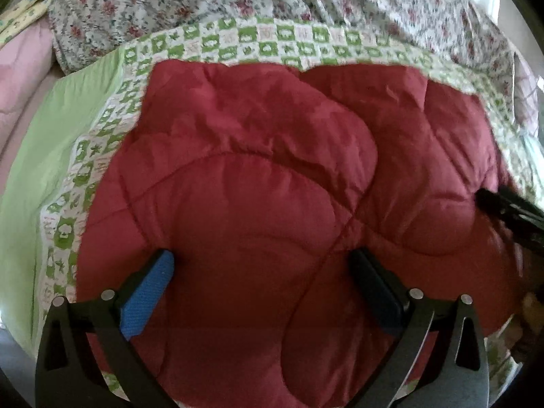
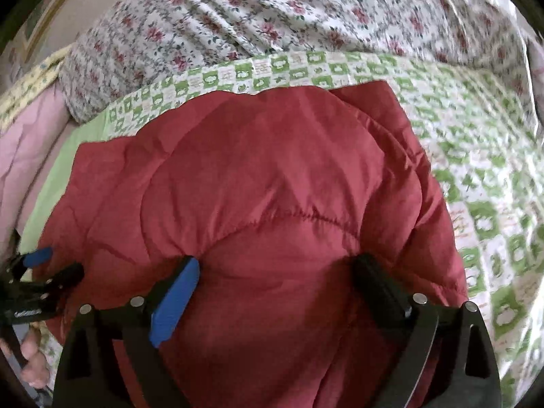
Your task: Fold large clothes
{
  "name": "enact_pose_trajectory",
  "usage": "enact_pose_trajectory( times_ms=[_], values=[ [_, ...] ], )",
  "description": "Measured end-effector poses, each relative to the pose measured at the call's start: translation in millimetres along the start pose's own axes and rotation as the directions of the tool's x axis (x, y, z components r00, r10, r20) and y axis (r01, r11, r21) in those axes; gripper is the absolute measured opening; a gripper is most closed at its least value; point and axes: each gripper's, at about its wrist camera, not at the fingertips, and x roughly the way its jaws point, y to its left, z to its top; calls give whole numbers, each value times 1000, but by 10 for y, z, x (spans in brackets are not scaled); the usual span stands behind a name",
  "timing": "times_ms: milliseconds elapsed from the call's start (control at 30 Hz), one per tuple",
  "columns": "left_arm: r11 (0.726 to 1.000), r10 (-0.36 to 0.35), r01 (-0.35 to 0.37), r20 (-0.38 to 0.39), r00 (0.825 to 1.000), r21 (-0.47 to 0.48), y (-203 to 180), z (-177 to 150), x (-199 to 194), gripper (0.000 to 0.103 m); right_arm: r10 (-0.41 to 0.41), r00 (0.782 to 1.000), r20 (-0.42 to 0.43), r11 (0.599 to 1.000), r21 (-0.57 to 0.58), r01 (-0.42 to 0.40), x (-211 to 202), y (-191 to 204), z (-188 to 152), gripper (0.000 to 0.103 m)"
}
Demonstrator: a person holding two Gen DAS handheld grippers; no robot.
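A puffy red quilted jacket (image 1: 258, 183) lies folded on a bed and fills both views; it also shows in the right wrist view (image 2: 278, 183). My left gripper (image 1: 265, 272) is open, its blue-padded fingers (image 1: 149, 295) spread wide and pressed down on the jacket's near part. My right gripper (image 2: 275, 275) is open too, fingers (image 2: 176, 299) spread wide and pressing on the jacket. The right gripper shows at the right edge of the left wrist view (image 1: 503, 204). The left gripper shows at the left edge of the right wrist view (image 2: 37, 272).
The jacket rests on a green-and-white checked sheet (image 1: 102, 156), also visible in the right wrist view (image 2: 476, 156). A floral duvet (image 1: 238, 3) is bunched behind it (image 2: 272, 17). Pink bedding (image 1: 20, 78) lies at the left. A hand (image 2: 34, 363) holds the left gripper.
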Motion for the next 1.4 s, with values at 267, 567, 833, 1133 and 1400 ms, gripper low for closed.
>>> enact_pose_trajectory(
  times_ms=[267, 567, 833, 1133, 1400],
  values=[
    [999, 15, -16, -22, 1000, -48, 290, 0, 135, 103, 7, 1000, 15, 1000, 4, -7, -58, 14, -12, 94],
    [999, 25, -26, -14, 1000, -33, 269, -21, 193, 103, -35, 999, 10, 998, -46, 35, -214, 89, -188, 92],
    [1000, 26, -26, -15, 1000, -15, 254, 5, 262, 103, -34, 999, 21, 999, -30, 35, -89, 35, -211, 95],
    [999, 43, -43, -20, 999, -5, 241, -2, 264, 103, -34, 997, 73, 999, -28, 36, -477, 193, -302, 93],
    [998, 68, -68, -17, 998, 8, 214, -8, 230, 103, -22, 1000, 23, 999, -25, 22, -254, 75, -428, 95]
  ],
)
